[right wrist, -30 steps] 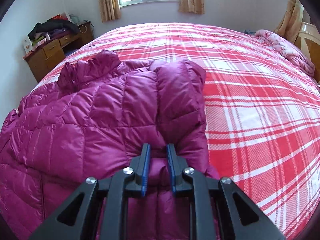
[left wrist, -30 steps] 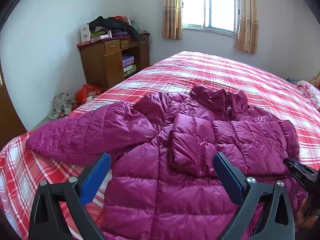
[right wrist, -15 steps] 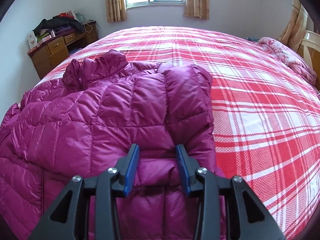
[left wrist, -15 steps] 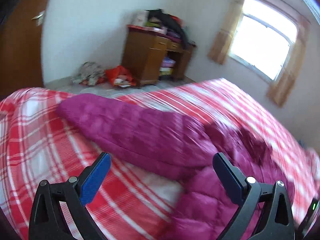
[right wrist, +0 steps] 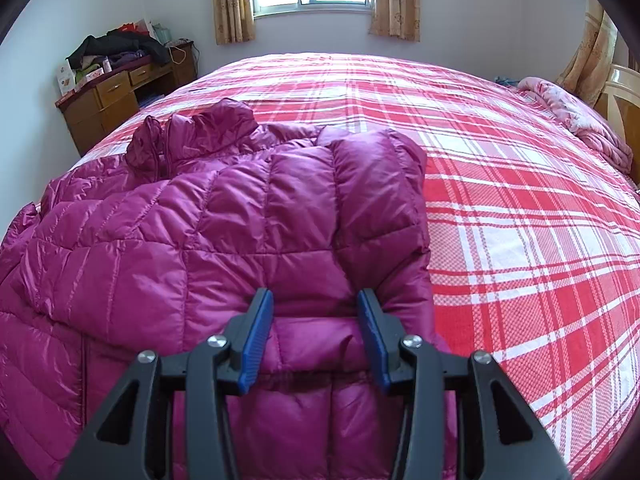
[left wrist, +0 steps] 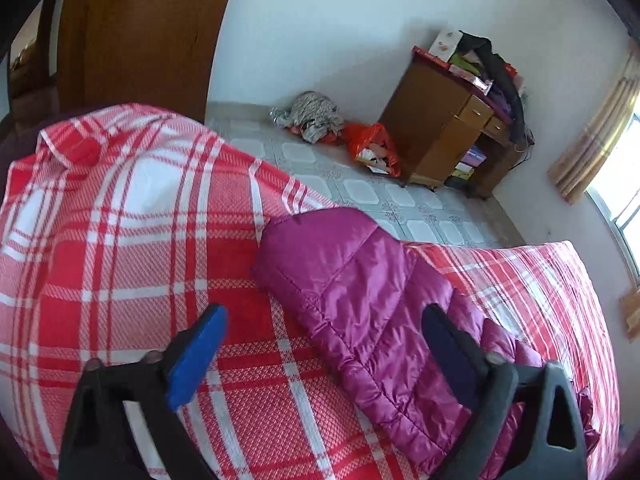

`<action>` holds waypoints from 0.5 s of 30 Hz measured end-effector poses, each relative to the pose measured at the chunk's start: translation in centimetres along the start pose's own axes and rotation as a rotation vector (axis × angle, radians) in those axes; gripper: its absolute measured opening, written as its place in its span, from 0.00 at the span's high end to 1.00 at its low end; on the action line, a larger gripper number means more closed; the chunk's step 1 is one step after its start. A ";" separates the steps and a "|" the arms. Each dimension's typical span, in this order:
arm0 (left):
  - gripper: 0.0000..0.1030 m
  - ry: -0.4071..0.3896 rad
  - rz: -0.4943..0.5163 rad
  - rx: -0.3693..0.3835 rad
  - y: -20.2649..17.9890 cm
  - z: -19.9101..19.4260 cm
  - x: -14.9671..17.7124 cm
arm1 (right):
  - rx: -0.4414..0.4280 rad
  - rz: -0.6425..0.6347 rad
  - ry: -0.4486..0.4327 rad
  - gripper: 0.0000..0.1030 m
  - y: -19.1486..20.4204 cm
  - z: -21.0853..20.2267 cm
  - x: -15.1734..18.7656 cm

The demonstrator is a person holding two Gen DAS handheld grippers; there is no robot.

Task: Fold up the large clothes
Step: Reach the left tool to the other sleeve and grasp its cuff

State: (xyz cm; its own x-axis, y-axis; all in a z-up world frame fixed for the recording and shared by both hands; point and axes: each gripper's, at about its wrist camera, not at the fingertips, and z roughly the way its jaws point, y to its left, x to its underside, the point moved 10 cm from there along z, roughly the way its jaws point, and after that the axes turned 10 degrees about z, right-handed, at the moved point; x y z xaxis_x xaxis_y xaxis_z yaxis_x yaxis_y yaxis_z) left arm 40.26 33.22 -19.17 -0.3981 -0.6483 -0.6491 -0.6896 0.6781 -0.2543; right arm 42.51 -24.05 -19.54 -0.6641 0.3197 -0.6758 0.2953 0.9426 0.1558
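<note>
A magenta quilted puffer jacket (right wrist: 192, 240) lies on the red plaid bed (right wrist: 500, 208). Its right sleeve is folded across the body. My right gripper (right wrist: 316, 332) is open, its jaws either side of the folded sleeve's cuff, touching the fabric but not gripping it. In the left wrist view the jacket's other sleeve (left wrist: 352, 296) lies stretched out toward the bed's edge. My left gripper (left wrist: 324, 340) is wide open and empty, just above that sleeve, its right finger over the sleeve and its left finger over bare bedspread.
A wooden desk (left wrist: 452, 128) piled with clothes stands by the wall, with a red bag (left wrist: 372, 148) and a heap of cloth (left wrist: 312, 114) on the tiled floor. A wooden door (left wrist: 136, 32) is at the left. A pink blanket (right wrist: 576, 120) lies at the bed's far right.
My right gripper has opened and let go of the folded sleeve's cuff. My left gripper has swung left from the jacket's body to the outstretched sleeve, staying open.
</note>
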 end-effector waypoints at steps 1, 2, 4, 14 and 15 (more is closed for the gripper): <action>0.30 0.007 -0.007 0.004 0.0 0.5 -0.1 | 0.000 0.000 0.000 0.55 0.0 0.0 0.0; 0.33 -0.004 0.004 -0.006 0.0 0.6 -0.1 | 0.000 0.000 0.000 0.55 0.0 0.0 0.0; 0.42 -0.019 0.031 -0.006 -0.5 0.6 -0.1 | -0.001 0.001 0.000 0.55 0.0 0.0 0.0; 0.97 -0.012 0.097 0.064 -1.5 1.5 -0.5 | -0.004 0.006 -0.001 0.55 0.0 0.0 0.0; 0.97 -0.038 0.126 0.054 -2.0 1.0 -0.9 | -0.005 0.006 -0.001 0.55 0.0 0.0 0.1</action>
State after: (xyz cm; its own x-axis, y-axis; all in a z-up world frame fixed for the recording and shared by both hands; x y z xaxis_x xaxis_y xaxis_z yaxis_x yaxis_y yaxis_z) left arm 42.60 32.76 -18.78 -0.4555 -0.5444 -0.7044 -0.6015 0.7715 -0.2073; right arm 42.50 -24.01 -19.60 -0.6619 0.3253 -0.6753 0.2959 0.9412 0.1633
